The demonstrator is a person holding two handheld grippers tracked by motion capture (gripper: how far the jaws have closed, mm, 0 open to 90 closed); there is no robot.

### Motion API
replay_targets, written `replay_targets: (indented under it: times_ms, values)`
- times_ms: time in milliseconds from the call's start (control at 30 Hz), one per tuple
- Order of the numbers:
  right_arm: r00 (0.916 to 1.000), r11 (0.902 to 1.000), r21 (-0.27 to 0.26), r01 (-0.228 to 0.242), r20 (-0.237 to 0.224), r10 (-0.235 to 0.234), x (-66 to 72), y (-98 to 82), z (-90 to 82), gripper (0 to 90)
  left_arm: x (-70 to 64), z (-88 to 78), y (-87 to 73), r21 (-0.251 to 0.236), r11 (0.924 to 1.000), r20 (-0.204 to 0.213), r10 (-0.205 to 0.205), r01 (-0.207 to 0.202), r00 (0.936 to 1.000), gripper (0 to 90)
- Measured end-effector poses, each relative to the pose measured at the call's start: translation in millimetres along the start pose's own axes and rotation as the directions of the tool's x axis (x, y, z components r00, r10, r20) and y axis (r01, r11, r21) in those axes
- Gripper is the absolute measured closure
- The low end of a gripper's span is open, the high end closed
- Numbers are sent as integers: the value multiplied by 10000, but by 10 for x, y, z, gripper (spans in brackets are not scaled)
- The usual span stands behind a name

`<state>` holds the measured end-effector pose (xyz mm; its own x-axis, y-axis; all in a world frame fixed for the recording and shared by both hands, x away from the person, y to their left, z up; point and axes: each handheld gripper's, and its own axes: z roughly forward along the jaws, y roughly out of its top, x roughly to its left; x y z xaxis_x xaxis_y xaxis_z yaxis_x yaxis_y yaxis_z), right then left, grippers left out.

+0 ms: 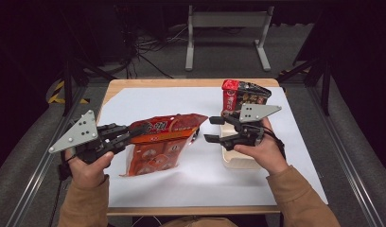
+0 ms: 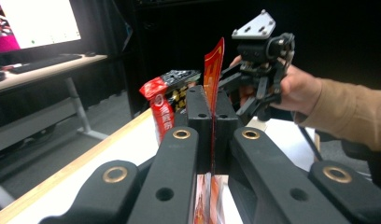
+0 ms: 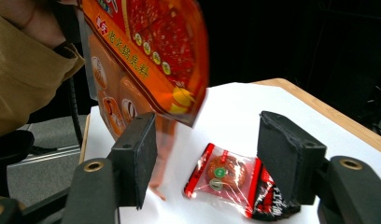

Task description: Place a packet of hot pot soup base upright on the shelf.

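While left gripper [image 1: 134, 131] pinches it, orange pouch [image 1: 170, 128] points rightward.

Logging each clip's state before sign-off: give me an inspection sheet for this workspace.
Surface: wooden table under white paper.
Job's things: orange pouch held off the paper; clear snack packet lying flat.
Clutter: red-black bag upright at far edge; pale tray under right hand.
Grippers: left gripper shut on pouch edge; right gripper open beside pouch.
Cables: a bundle on the floor beyond.
Surroundings: monitor, grey frame.
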<state>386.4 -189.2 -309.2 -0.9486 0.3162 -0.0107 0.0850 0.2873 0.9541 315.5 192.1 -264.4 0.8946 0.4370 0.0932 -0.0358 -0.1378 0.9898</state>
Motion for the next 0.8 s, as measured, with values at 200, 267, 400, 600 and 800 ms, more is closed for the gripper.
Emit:
replay_targets:
  times_ms: [200, 267, 400, 600, 800]
  values:
    - [9997, 10000, -58, 75, -235, -76, 39, -49, 124, 360, -24, 129, 5, -110, 9997, 256, -217, 220, 9994, 900]
    - [9996, 9999, -70, 82, -273, -84, 41, -57, 142, 357, -29, 150, 6, -134, 9995, 317, -265, 269, 9991, 900]
    - [9990, 9998, -44, 187, -394, -189, 65, -94, 236, 344, -47, 216, 6, -180, 9992, 475, -362, 371, 9982, 900]
    - [9984, 9998, -103, 152, -546, -158, 73, -138, 326, 335, -63, 244, 9, -239, 9991, 460, -353, 364, 9983, 900]
    - [9956, 9997, -161, 181, -913, -195, 108, -178, 429, 324, -64, 264, -1, -382, 9983, 564, -427, 449, 9975, 900]
